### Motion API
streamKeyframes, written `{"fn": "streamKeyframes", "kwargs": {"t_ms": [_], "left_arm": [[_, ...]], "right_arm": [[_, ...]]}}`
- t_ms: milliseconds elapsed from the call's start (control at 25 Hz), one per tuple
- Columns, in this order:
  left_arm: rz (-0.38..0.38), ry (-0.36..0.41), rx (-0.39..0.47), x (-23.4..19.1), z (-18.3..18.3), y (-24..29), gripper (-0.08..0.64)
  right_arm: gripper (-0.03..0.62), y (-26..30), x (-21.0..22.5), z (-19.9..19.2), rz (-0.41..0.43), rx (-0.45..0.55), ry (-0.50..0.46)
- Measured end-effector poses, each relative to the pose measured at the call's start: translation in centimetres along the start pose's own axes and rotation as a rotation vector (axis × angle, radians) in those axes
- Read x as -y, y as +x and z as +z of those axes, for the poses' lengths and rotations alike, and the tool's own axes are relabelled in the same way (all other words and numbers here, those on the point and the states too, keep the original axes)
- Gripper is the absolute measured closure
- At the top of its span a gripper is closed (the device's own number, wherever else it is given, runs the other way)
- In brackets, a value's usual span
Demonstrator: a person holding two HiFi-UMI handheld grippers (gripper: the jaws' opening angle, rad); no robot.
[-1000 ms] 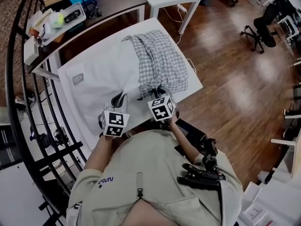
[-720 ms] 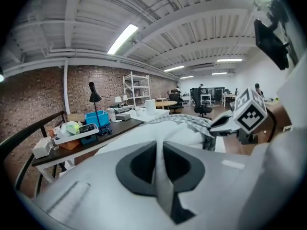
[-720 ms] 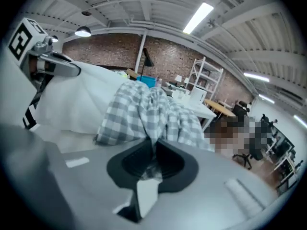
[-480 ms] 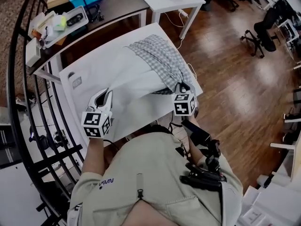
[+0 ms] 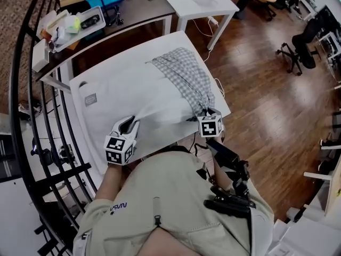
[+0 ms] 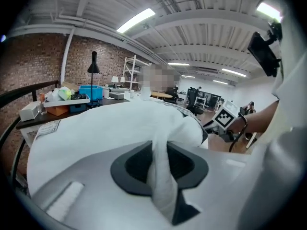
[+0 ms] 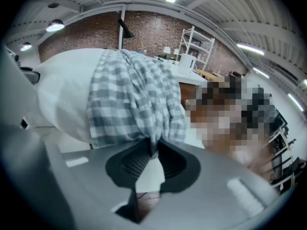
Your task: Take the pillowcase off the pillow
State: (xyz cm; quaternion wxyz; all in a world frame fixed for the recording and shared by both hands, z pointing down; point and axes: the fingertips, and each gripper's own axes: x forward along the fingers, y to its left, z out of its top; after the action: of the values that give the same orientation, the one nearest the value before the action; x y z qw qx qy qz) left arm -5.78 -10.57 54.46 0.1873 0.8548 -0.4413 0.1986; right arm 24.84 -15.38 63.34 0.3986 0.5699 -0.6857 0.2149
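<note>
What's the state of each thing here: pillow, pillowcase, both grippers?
white pillow: lying flat, mostly bare, near corner pinched.
grey-and-white checked pillowcase: partly off, bunched over the pillow's right end in the head view.
left gripper: shut on a fold of the pillow; jaws have just been opening slightly.
right gripper: shut on the pillowcase's edge; jaws have just been opening slightly.

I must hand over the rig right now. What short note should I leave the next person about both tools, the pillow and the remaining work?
Left tool: shut on a pinch of the white pillow; its jaws have just been opening slightly, fabric between them.
Right tool: shut on the bunched checked pillowcase; its jaws have likewise just been opening slightly.
Things: the pillowcase covers only the pillow's right part.
Done: most of the pillow is bare.
Left: pull the pillowcase fully off, probably rightward.
</note>
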Motion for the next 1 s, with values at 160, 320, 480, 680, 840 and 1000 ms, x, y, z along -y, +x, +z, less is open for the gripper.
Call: {"fn": "streamKeyframes", "kwargs": {"t_ms": [160, 320, 480, 680, 840, 1000], "left_arm": [[-0.028, 0.075, 0.022, 2.2, 1.9, -1.5, 0.398], [-0.032, 0.054, 0.144, 2.8, 6.4, -2.8, 0.388], [0.008, 0.103, 0.216, 1.4, 11.2, -1.5, 0.383], [0.092, 0.152, 0.150, -2.6, 13.8, 4.3, 0.306], [0.135, 0.175, 0.037, -5.6, 14.1, 10.1, 0.259], [0.142, 0.147, -0.140, -7.1, 10.4, 14.1, 0.215]], "right_arm": [[0.506, -3.1, -0.5, 1.6, 0.090, 0.042, -0.004], [0.506, -6.5, -0.4, 7.6, 0.133, 0.221, -0.030], [0.506, -7.1, -1.4, 14.0, 0.171, 0.368, -0.059], [0.483, -5.2, -4.6, 20.0, 0.259, 0.437, -0.155], [0.483, -2.8, -6.4, 24.1, 0.299, 0.459, -0.216], [0.454, -0.5, -7.6, 27.2, 0.332, 0.439, -0.284]]}}
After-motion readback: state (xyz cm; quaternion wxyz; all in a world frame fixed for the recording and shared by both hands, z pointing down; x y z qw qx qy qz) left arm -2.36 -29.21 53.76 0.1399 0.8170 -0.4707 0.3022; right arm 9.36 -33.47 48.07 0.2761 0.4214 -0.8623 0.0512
